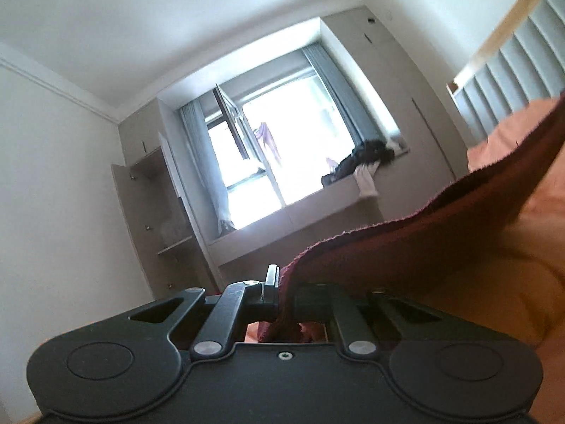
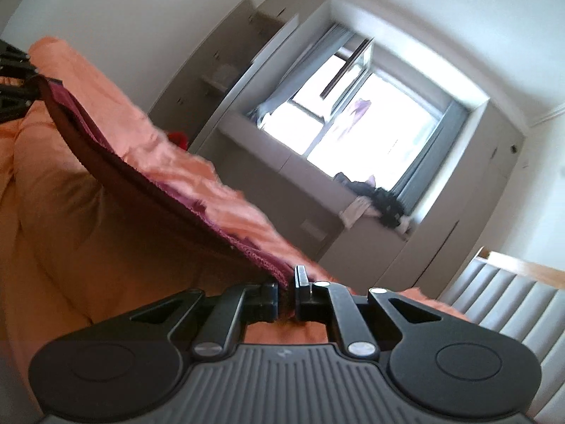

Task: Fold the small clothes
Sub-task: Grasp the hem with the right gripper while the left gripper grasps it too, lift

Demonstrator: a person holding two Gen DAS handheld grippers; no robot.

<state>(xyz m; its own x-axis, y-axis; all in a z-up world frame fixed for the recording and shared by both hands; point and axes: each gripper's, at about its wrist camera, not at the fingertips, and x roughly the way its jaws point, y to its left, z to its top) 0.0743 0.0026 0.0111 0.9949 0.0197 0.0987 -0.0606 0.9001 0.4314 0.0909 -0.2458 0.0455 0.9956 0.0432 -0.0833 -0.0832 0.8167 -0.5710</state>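
Note:
A dark red small garment (image 1: 423,243) is stretched in the air between my two grippers. My left gripper (image 1: 282,293) is shut on one end of it; the cloth runs up and to the right from the jaws. My right gripper (image 2: 287,296) is shut on the other end; the garment (image 2: 159,198) runs up and to the left from there. At the far left of the right wrist view, the left gripper (image 2: 14,81) shows holding the cloth's far end. Both cameras tilt upward.
An orange bedsheet (image 2: 88,81) lies under and behind the garment; it also shows in the left wrist view (image 1: 522,282). A padded grey headboard (image 2: 512,304) stands at the right. A bright window (image 1: 275,145), a window seat with dark clothes (image 1: 360,162) and an open wardrobe (image 1: 155,212) lie ahead.

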